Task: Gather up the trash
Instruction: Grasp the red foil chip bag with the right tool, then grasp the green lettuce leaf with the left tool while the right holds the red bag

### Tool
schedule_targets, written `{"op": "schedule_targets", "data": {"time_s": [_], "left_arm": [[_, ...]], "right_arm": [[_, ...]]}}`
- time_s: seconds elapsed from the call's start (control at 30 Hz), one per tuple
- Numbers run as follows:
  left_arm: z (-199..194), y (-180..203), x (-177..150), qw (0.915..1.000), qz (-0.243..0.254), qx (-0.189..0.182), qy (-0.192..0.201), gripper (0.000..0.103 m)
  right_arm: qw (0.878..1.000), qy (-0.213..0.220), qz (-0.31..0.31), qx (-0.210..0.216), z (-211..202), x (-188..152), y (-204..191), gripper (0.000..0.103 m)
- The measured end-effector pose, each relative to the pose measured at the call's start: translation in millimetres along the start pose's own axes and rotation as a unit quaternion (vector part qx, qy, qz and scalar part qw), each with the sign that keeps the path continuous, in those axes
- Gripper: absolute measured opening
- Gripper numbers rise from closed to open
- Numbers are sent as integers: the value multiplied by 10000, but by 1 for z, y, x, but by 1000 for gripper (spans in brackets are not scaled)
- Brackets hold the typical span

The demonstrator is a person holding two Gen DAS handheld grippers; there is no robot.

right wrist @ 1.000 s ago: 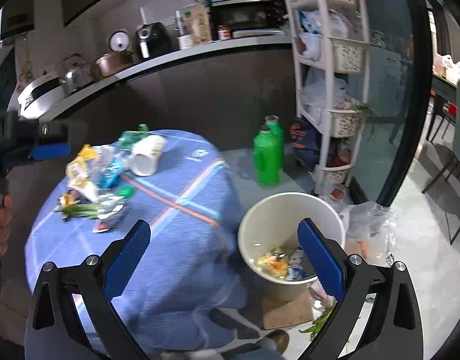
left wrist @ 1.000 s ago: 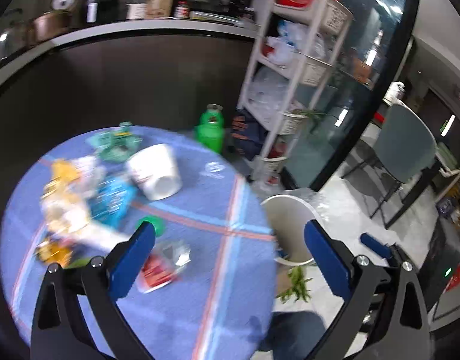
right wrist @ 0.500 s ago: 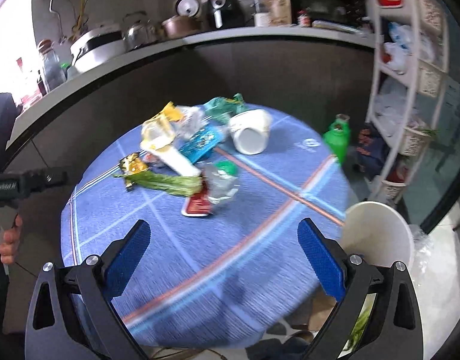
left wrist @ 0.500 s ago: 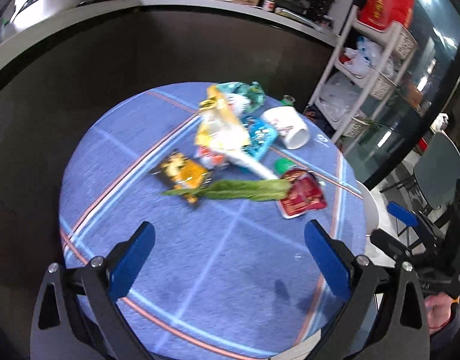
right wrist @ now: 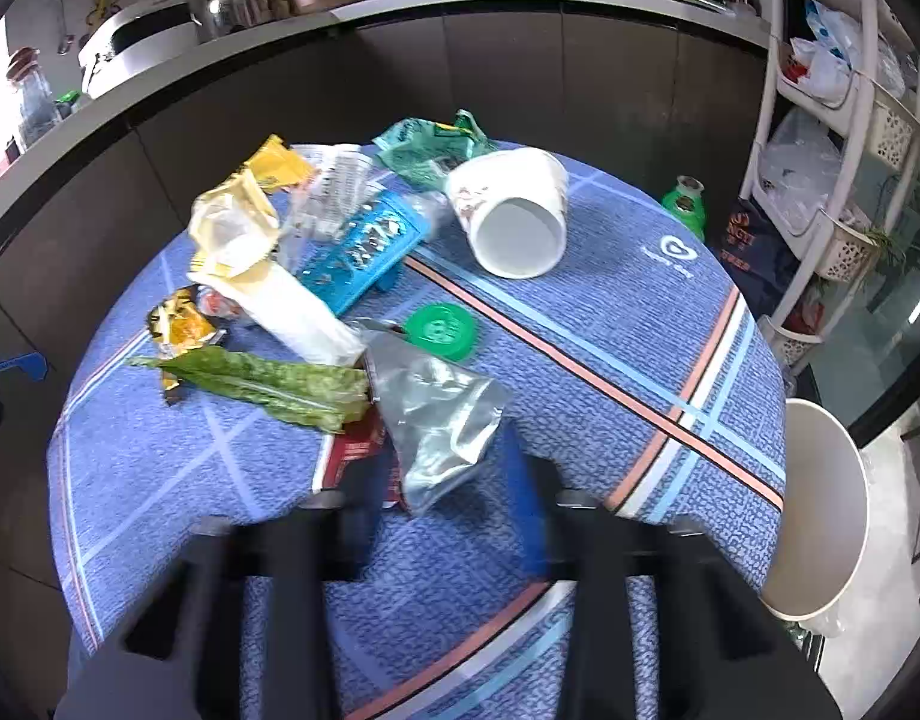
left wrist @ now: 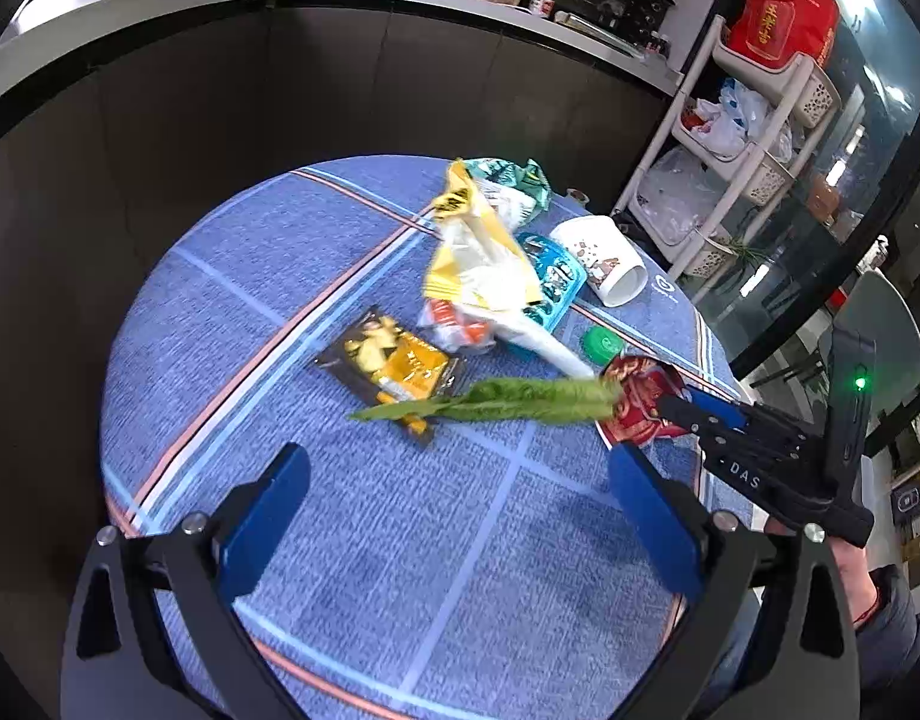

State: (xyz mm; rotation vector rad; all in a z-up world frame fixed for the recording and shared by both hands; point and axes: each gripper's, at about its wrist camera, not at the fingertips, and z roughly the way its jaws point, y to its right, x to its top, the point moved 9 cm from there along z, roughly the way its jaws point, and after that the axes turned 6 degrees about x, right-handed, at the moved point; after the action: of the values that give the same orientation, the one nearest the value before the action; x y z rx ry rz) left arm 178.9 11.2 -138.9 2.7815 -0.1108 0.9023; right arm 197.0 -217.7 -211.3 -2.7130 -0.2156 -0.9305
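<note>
Trash lies on a round blue table (left wrist: 340, 570): a green lettuce leaf (left wrist: 508, 405), a yellow-black snack packet (left wrist: 394, 360), a yellow-white bag (left wrist: 478, 264), a blue wrapper (left wrist: 550, 276), a tipped white paper cup (right wrist: 514, 216), a green lid (right wrist: 441, 330) and a red-and-silver foil packet (right wrist: 442, 420). My left gripper (left wrist: 454, 516) is open and empty above the table's near part. My right gripper (right wrist: 442, 492) is blurred, its fingers on either side of the foil packet's near end; it also shows in the left wrist view (left wrist: 694, 408) at the red packet (left wrist: 640, 402).
A white trash bin (right wrist: 820, 516) stands on the floor at the table's right edge. A green bottle (right wrist: 685, 204) stands on the floor behind the table. A white shelf rack (right wrist: 832, 138) is at the right, a dark counter wall behind.
Both grippers swung from the bin side over the table. The right gripper has come down to the foil packet and its fingers have narrowed. The left gripper hovers open.
</note>
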Motion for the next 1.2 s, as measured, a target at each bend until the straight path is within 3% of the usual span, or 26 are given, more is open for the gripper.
{"op": "schedule_targets", "data": {"time_s": [0.07,0.2,0.37,0.47,0.53,0.8,1.1,1.17,1.2], "left_arm": [[4,7,4,9999,93,-91,8,97],[15,17,13,9989,420,-220,69,91],[34,23,33,9987,214,-457,-78,81],[43,23,37,9990,332,-281,-83,79],[48,22,35,9989,270,-310,-207,73],[60,49,-6,9943,-32,-699,-800,72],[98,60,-5,9918,-623,-525,-988,72],[105,59,1,9921,-708,-323,-979,67],[108,60,3,9918,-748,-250,-1003,57]], "right_arm": [[10000,28,-26,-45,-4,-1,4,12],[9996,230,29,-156,-18,-4,13,11],[9986,454,214,-159,-37,-9,19,11],[9984,503,230,-113,-44,-11,18,11],[9984,506,215,-91,-46,-14,16,11],[9982,551,218,-77,-49,-16,17,11],[9979,579,285,-59,-54,-23,24,11],[9977,588,338,-44,-55,-24,27,11],[9976,594,350,-46,-55,-24,27,12]]}}
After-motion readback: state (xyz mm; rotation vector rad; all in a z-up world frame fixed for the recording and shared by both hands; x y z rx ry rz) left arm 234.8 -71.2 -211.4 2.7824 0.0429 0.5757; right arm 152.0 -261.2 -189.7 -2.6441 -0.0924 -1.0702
